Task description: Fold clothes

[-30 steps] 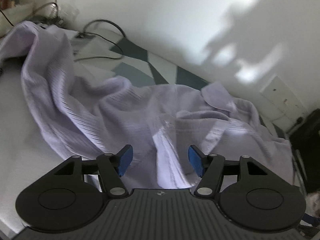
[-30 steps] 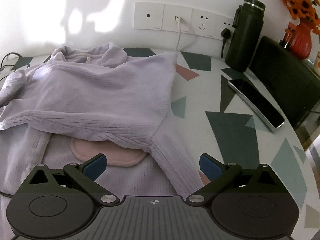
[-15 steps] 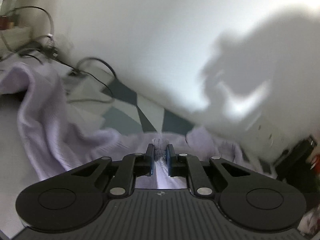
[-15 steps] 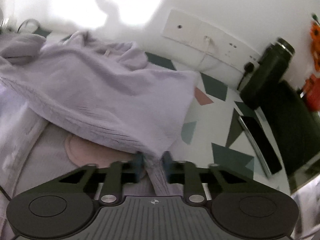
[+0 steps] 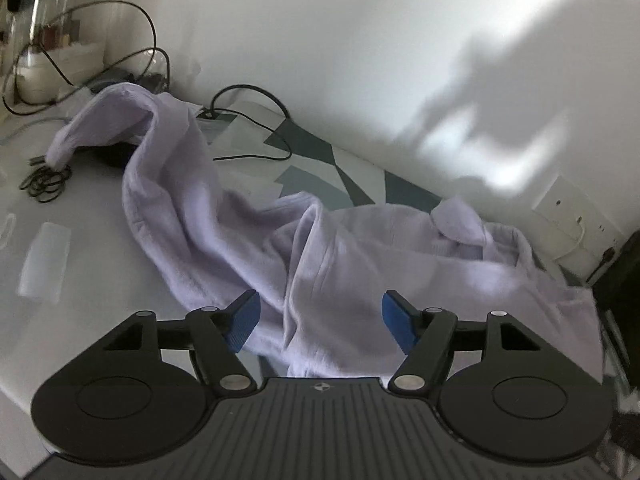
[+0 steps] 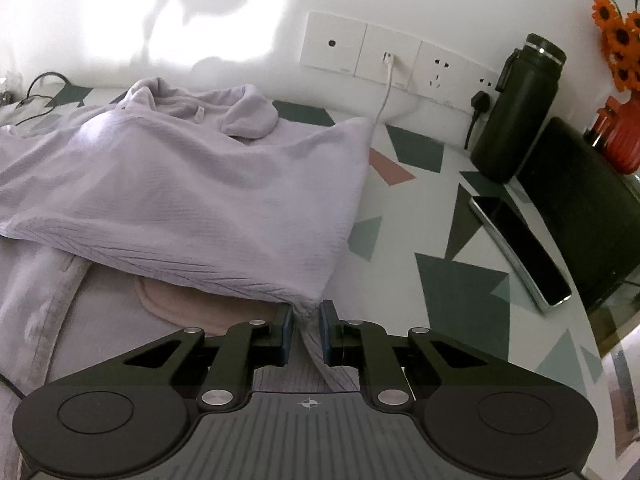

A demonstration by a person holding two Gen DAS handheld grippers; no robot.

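Note:
A lilac ribbed garment lies crumpled on the patterned table, one sleeve trailing to the far left. My left gripper hovers over its near edge, its jaws opening, with cloth lying below and between the blue pads but not pressed. In the right wrist view the garment is folded over itself, with a pink patch showing under the fold. My right gripper pinches the fold's near corner. Its jaws are easing open slightly, and bunched fabric still fills the narrow gap.
On the right stand a black bottle, a dark box, a phone and an orange vase. Wall sockets are behind the table. Cables and a coil of bands lie far left.
My left gripper shut on a fold of cloth, then opened and let it go. My right gripper went from wide open to closed on the fold's corner.

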